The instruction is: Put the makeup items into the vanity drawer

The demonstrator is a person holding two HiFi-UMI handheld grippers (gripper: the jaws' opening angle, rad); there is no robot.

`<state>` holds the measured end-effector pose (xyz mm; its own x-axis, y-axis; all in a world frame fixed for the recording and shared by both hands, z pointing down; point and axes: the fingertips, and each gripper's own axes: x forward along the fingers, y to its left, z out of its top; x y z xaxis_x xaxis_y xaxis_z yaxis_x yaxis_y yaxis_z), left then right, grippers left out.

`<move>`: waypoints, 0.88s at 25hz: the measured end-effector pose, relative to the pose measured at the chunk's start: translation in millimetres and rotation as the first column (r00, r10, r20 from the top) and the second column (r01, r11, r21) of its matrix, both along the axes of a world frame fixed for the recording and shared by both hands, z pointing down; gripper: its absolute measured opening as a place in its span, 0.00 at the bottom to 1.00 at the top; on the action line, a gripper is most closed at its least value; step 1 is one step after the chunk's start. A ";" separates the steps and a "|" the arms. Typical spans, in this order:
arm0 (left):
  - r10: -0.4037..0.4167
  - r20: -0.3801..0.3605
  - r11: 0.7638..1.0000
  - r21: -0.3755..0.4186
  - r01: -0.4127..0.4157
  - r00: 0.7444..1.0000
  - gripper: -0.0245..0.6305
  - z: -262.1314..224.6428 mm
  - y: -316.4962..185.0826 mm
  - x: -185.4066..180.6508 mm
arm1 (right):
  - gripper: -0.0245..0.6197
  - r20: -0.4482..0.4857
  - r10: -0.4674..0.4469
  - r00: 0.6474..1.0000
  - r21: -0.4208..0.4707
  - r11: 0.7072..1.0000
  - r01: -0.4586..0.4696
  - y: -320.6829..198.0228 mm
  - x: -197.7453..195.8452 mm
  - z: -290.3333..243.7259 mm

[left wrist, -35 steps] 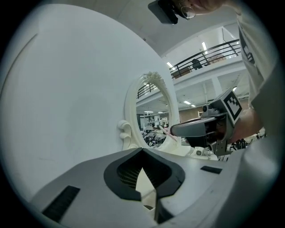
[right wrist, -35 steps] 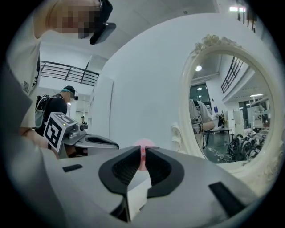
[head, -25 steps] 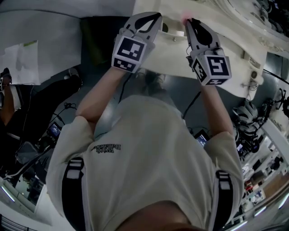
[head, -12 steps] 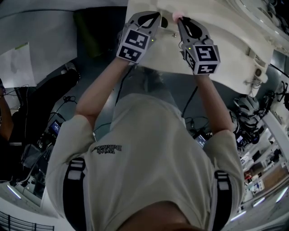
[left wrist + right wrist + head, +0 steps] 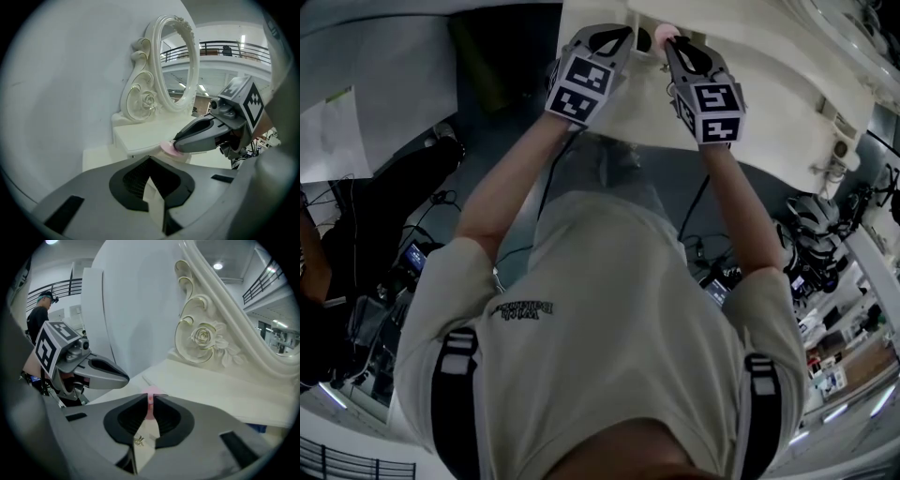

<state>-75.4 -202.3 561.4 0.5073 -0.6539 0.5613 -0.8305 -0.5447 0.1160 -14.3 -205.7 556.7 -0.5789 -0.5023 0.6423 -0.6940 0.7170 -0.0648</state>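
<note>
A thin pink makeup disc [image 5: 150, 405] stands on edge between the jaws of my right gripper [image 5: 150, 397], which is shut on it. In the head view the disc [image 5: 664, 35] pokes out past the right gripper [image 5: 668, 44], just over the white vanity top [image 5: 750, 84]. The left gripper view shows the same disc [image 5: 167, 149] beside the vanity's raised shelf [image 5: 140, 136]. My left gripper [image 5: 625, 35] hangs close on the left, jaws together with nothing in them [image 5: 150, 163]. No drawer shows in any view.
An ornate white mirror frame [image 5: 176, 65] with a carved rose [image 5: 202, 337] rises behind the shelf. A white wall [image 5: 70, 70] stands to the left. Cables and devices [image 5: 412, 258] lie on the floor below, with dark gear [image 5: 816, 230] at the right.
Both grippers have sunk toward the vanity top and drawn closer together. The pink disc has stayed in the right gripper.
</note>
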 end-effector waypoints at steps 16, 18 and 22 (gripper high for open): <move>-0.007 0.005 1.000 -0.015 0.007 1.000 0.06 7.9 10.5 2.3 | 0.19 -0.018 -0.004 1.000 -0.063 0.998 0.003 9.7 7.2 23.9; -0.007 0.008 1.000 -0.018 0.007 1.000 0.06 8.4 11.3 1.4 | 0.19 -0.017 -0.004 1.000 -0.064 0.998 0.003 10.6 7.3 24.3; -0.009 0.011 1.000 -0.019 0.009 1.000 0.06 5.9 13.7 -0.8 | 0.19 -0.017 -0.004 1.000 -0.061 0.998 0.003 12.7 6.0 21.3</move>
<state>-76.2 -188.6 567.2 0.4955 -0.6475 0.5790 -0.8365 -0.5352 0.1173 -8.4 -193.0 578.0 -0.5694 -0.4595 0.6817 -0.6928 0.7146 -0.0970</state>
